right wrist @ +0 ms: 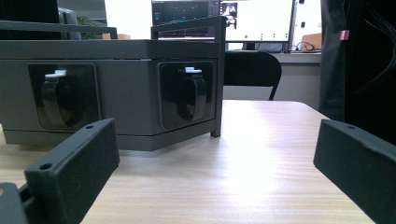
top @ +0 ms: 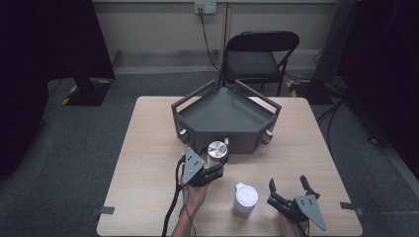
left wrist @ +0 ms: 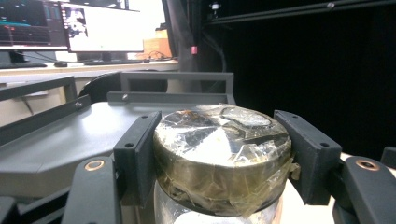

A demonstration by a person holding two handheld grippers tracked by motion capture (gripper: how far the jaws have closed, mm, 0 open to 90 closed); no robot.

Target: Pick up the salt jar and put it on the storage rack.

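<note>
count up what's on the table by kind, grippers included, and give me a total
Grey tray: 1
Jar with shiny taped lid, clamped in the left gripper: 1
White lidded container: 1
Grippers, counting the right gripper with its jaws apart: 2
Total: 5

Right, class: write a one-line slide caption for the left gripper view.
Left gripper shut on a foil-capped jar beside the grey tray.

Silver jar lid (top: 217, 149); white cup (top: 245, 196); grey tray (top: 197, 118); black fingers (right wrist: 70, 168).
</note>
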